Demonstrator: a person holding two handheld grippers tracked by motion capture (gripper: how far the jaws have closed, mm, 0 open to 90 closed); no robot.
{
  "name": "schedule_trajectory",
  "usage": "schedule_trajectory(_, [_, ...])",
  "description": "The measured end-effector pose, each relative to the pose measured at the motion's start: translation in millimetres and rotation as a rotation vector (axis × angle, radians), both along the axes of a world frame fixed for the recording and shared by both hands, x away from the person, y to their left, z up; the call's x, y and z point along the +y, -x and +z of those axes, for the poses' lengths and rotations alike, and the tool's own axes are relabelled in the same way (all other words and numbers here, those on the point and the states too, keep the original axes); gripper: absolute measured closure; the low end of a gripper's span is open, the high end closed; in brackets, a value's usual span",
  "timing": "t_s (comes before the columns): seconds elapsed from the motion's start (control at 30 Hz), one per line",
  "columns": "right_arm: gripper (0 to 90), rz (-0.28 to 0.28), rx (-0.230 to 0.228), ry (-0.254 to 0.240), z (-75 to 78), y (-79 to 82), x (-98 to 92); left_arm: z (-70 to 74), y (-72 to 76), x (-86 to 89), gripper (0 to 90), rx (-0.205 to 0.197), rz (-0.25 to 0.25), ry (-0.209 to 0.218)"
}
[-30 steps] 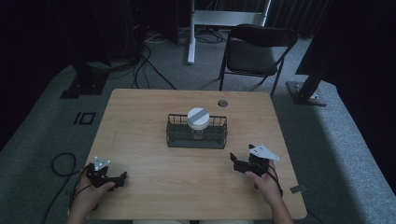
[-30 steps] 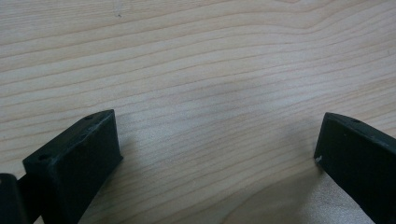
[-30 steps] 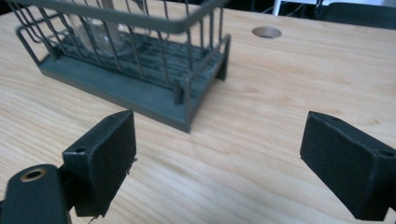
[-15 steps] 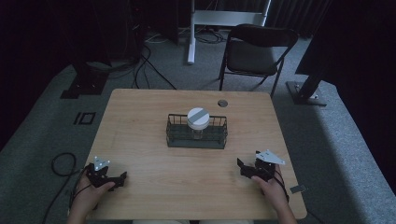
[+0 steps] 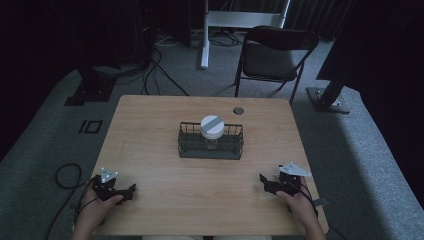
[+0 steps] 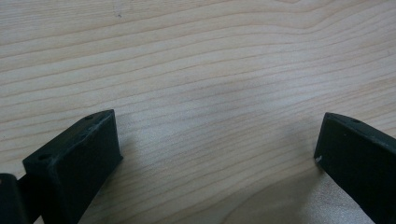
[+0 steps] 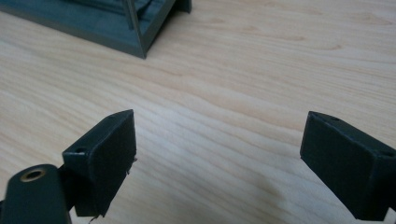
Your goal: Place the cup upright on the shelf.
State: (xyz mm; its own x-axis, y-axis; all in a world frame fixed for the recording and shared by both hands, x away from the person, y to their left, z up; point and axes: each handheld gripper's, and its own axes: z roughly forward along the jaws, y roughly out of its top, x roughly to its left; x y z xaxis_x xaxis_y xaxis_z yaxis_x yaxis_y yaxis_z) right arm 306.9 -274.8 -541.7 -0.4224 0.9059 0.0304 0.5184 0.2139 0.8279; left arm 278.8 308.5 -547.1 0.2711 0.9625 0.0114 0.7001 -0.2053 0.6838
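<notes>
Left gripper (image 5: 131, 189) and right gripper (image 5: 263, 178) rest low over the wooden table (image 5: 150, 125), jaws spread wide, holding nothing. Ahead, between them, stands a wire basket (image 5: 210, 148) containing a white-lidded jar (image 5: 212, 126). The basket's corner lies ahead-left of the right gripper.

one wooden table (image 5: 150, 135), one dark wire basket (image 5: 210, 148), one white-lidded jar (image 5: 212, 127) in it, two grippers, left (image 5: 131, 189) and right (image 5: 263, 179), two hands, one folding chair (image 5: 272, 55)
</notes>
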Motion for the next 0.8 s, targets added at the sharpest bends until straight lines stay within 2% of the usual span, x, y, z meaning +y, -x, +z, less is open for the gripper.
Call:
schedule_trajectory(0.4, [10.6, 0.059, 0.036, 0.038, -5.7, 1.2, -4.2, 0.0, 0.0, 0.0, 0.4, 0.000, 0.000, 0.000])
schedule_trajectory(0.47, [12.9, 0.070, 0.053, 0.048, -6.6, 1.3, -5.2, 0.0, 0.0, -0.1, 0.4, 0.000, 0.000, 0.001])
schedule_trajectory(0.57, [12.8, 0.079, 0.066, 0.058, -7.1, 1.5, -5.7, 0.0, 0.0, -0.1, 0.4, 0.000, 0.001, 0.001])
schedule_trajectory(0.8, [12.2, 0.125, 0.131, 0.098, -9.4, 1.3, -2.9, 0.0, 0.0, -0.1, 0.4, 0.000, 0.001, 0.001])
